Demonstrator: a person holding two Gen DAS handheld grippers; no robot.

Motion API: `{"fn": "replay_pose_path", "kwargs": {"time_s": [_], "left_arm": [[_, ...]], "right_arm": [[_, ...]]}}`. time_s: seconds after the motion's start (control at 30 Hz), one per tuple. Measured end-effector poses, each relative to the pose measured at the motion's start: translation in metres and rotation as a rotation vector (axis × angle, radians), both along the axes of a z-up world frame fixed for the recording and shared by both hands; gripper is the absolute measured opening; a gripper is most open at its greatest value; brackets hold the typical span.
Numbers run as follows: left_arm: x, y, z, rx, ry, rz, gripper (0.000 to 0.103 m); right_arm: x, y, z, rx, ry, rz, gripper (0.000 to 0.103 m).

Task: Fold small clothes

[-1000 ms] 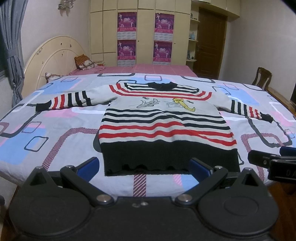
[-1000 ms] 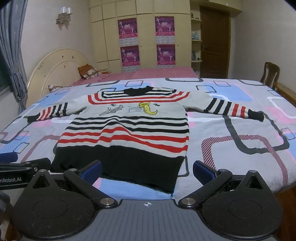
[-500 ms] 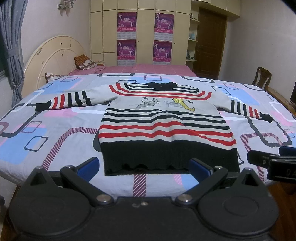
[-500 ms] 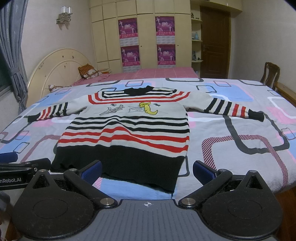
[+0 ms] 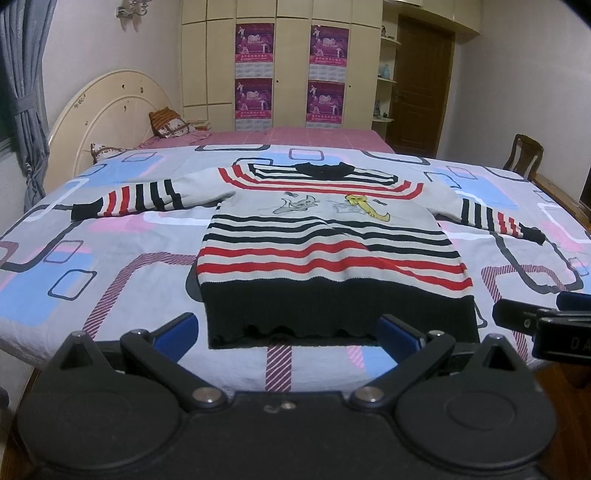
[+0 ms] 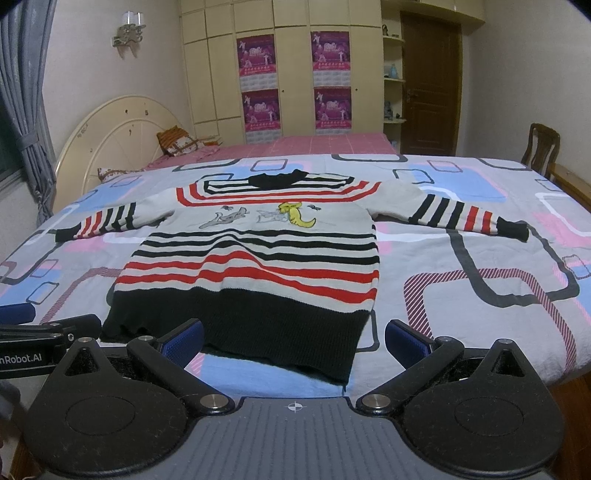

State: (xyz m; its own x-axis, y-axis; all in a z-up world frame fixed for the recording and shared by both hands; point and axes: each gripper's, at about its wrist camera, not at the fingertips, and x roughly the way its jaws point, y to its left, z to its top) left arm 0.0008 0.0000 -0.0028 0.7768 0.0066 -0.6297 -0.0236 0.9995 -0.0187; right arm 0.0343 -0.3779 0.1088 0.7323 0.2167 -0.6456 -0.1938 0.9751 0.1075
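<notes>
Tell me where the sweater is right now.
The sweater lies flat on the bed, sleeves spread, collar toward the far wardrobe. Its black hem sits at the near edge, just ahead of both open hand-held grippers.

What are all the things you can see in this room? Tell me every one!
sweater: one, grey with red and black stripes and a black hem, spread flat on the bed, sleeves out to both sides.
bedspread: one, grey with blue, pink and striped rectangles, under the sweater.
pink sheet: one, pink, far part of the bed.
cushions: two, patterned, by the headboard.
headboard: one, cream, rounded, far left.
posters: four, purple, on the cream wardrobe doors.
door: one, dark brown, back right.
chair: one, dark wood, right of the bed.
curtain: one, grey, tied back, left.
wall lamp: one, on the left wall.
left gripper: one, black with blue pads, open, near the hem.
right gripper: one, same colours, open.
</notes>
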Motion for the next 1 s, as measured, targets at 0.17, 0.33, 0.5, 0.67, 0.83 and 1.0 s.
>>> {"fn": "replay_pose_path", "kwargs": {"time_s": [0.17, 0.33, 0.5, 0.67, 0.83, 1.0], "left_arm": [[0.001, 0.0, -0.001, -0.001, 0.002, 0.003, 0.103], [0.002, 0.001, -0.002, 0.0, 0.005, 0.003, 0.103], [0.002, -0.001, -0.004, 0.003, 0.008, 0.004, 0.103], [0.003, -0.002, -0.005, 0.002, 0.012, 0.006, 0.103], [0.012, -0.002, -0.004, -0.008, 0.013, 0.0, 0.103], [0.033, -0.004, 0.001, -0.01, -0.006, -0.017, 0.103]], "right_arm": [[0.0, 0.001, -0.001, 0.0, 0.001, 0.001, 0.103], [0.0, 0.001, -0.003, 0.0, 0.004, 0.002, 0.103], [0.0, 0.001, -0.005, 0.002, 0.007, 0.002, 0.103], [0.001, 0.001, -0.005, 0.001, 0.007, 0.0, 0.103], [0.006, -0.001, -0.007, -0.006, 0.005, -0.006, 0.103], [0.026, -0.004, -0.003, -0.009, -0.008, -0.036, 0.103]]}}
